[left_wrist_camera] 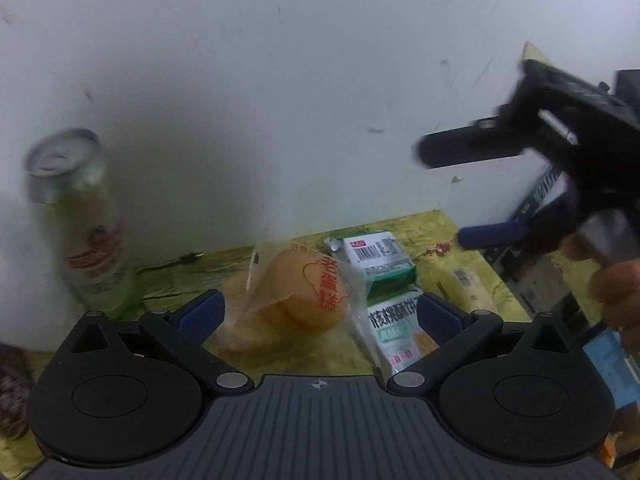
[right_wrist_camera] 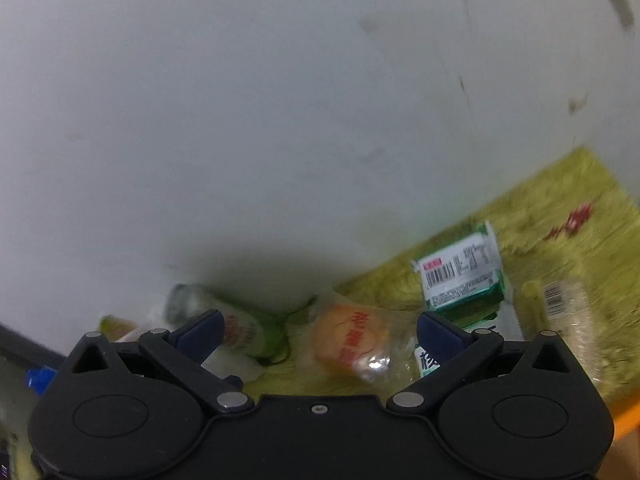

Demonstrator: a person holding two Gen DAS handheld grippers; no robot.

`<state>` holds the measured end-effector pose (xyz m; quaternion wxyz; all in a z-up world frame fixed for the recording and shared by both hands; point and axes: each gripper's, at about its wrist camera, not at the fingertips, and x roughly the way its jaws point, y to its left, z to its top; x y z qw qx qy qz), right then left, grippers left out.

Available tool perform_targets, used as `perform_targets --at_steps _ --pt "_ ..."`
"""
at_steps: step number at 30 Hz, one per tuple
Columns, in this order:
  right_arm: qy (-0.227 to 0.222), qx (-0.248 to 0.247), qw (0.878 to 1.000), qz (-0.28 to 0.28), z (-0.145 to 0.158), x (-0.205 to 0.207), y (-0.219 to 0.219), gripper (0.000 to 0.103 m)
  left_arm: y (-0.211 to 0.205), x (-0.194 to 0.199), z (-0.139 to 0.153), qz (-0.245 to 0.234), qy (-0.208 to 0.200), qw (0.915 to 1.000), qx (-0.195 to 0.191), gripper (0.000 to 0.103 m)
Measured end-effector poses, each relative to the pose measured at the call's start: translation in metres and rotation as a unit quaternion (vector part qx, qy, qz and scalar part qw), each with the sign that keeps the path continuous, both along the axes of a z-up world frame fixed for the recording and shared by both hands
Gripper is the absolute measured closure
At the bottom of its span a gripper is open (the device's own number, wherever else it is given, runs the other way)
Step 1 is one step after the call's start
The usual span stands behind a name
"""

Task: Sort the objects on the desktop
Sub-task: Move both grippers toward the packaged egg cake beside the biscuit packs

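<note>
My left gripper (left_wrist_camera: 318, 314) stands wide open and empty, low over the yellow-green tablecloth (left_wrist_camera: 432, 226); between its blue pads lies the bagged round cake (left_wrist_camera: 308, 290), a golden cake sealed in a clear wrapper with red characters; only this left view shows my right gripper (left_wrist_camera: 440, 194) from outside, up at the right against the white wall (left_wrist_camera: 280, 80), its two fingers spread apart with nothing between them, my hand (left_wrist_camera: 618, 292) around its handle; the same view shows the green drink can (left_wrist_camera: 86, 224) upright at the left, close to the wall, blurred.

My right gripper (right_wrist_camera: 318, 330), seen from its own camera, is likewise open and holds nothing; from here the can (right_wrist_camera: 236, 324) appears behind the left pad, and the cake (right_wrist_camera: 352, 340) sits between the pads, farther off; a blue cap (right_wrist_camera: 36, 378) at the far left edge shows only in this view, too blurred to name further.

Both views show the green-and-white box (left_wrist_camera: 378, 258), barcode side up, resting on a white-and-green biscuit packet (left_wrist_camera: 396, 328), just right of the cake; beyond them lies a clear packet with pale contents (left_wrist_camera: 466, 286), its barcode label visible; what it holds I cannot tell.
</note>
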<state>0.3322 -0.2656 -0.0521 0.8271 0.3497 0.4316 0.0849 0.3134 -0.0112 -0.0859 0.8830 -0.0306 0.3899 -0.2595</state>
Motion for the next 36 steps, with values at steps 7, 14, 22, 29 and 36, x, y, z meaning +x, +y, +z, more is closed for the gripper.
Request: perform_targets --at_steps 7,14,22,29,36 --pt "0.073 0.032 0.997 0.017 -0.068 0.045 -0.001 0.000 -0.019 0.034 -0.036 -0.002 0.017 0.9998 -0.009 0.000" --pt "0.115 0.048 0.991 0.043 -0.109 0.064 0.014 0.000 -0.029 0.029 -0.057 -0.021 0.025 0.9995 0.008 0.000" --pt "0.112 0.084 0.988 0.058 -0.113 0.058 0.015 0.000 -0.019 0.022 -0.065 -0.015 0.049 0.9981 -0.034 0.000" --pt "0.116 0.104 0.984 0.087 -0.104 0.041 0.013 0.000 -0.013 -0.011 -0.061 -0.023 0.068 0.9968 -0.037 0.000" --pt "0.146 0.097 0.975 0.134 -0.108 0.025 0.034 0.000 0.000 -0.043 -0.076 -0.022 0.111 0.9936 0.004 0.001"
